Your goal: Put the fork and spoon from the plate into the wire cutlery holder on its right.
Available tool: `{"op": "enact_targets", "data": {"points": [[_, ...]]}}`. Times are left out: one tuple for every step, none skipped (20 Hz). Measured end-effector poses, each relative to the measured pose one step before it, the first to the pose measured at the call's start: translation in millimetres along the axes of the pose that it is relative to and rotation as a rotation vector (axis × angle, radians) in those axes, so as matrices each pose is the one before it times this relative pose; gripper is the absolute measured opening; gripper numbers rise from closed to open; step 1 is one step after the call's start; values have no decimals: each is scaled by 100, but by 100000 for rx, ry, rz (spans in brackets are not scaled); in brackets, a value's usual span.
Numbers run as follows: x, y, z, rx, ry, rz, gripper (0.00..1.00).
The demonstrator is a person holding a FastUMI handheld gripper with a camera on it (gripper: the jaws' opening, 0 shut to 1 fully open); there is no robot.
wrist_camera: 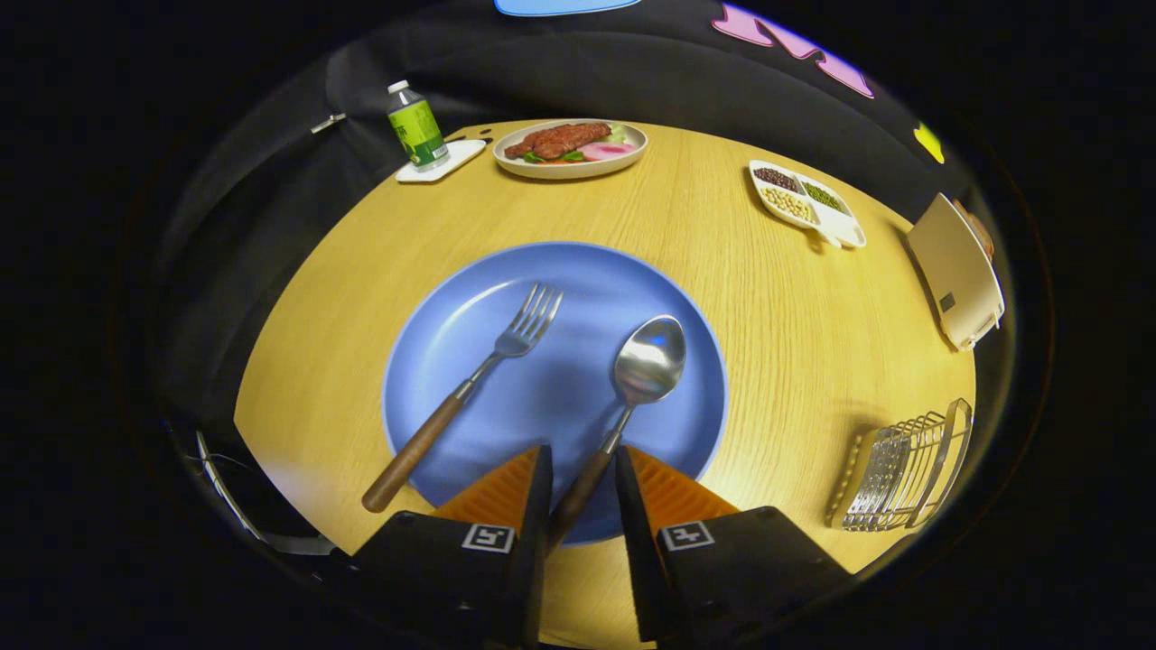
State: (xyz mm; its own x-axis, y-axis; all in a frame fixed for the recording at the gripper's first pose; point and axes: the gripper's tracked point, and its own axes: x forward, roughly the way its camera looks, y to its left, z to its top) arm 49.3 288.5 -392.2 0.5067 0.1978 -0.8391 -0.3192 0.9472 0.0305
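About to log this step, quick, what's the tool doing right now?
Tool: partly open, straddling the spoon handle over the blue plate; whether either side touches the handle cannot be told.

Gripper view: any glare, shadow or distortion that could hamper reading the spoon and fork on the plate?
Gripper view: fisheye bends the table edge and stretches the holder near the rim; spoon bowl carries bright reflections; soft shadows lie on the plate beside spoon and fork; both stay sharp. The gripper jaws flank the spoon handle, contact unclear.
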Motion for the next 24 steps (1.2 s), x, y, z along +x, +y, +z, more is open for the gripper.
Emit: {"op": "enact_targets", "data": {"points": [[-68, 20, -172, 819, 1082, 73, 41], [80, -115, 78, 1155, 780, -161, 35], [37, -167, -289, 1449, 1833, -259, 32], [78, -36, 80, 1515, 946, 288, 25], [-23, -229, 117, 1194, 534, 704, 21], [-99, 236, -102, 343, 1203, 1823, 15], [-55, -118, 18, -431, 401, 1032, 14], [-56, 111, -44, 118, 760, 1823, 11], [-70, -1, -197, -16, 780, 1276, 11], [-277, -27, -221, -20, 1207, 1143, 8], [-159, 213, -136, -51, 921, 1614, 8], [-520, -22, -103, -70, 178, 707, 8], [-777, -193, -44, -527, -232, 414, 8], [-826, -142, 88, -711, -256, 486, 8], [-1163, -362, 96, -754, -564, 795, 8], [-938, -322, -12, -792, -91, 452, 8], [-1422, -519, 106, -1303, -866, 289, 8], [-1319, -672, 161, -1583, -1006, 251, 8], [-1431, -770, 118, -1361, -1237, 92, 8], [-1497, -851, 118, -307, -1058, 455, 8], [-1470, -727, 136, 1459, -1660, 1717, 8], [-1450, -632, 108, 2371, -1317, 2136, 8], [-1586, -1156, -110, 1808, -915, 547, 8], [-1267, -1429, -134, 65, -582, -862, 8]]}}
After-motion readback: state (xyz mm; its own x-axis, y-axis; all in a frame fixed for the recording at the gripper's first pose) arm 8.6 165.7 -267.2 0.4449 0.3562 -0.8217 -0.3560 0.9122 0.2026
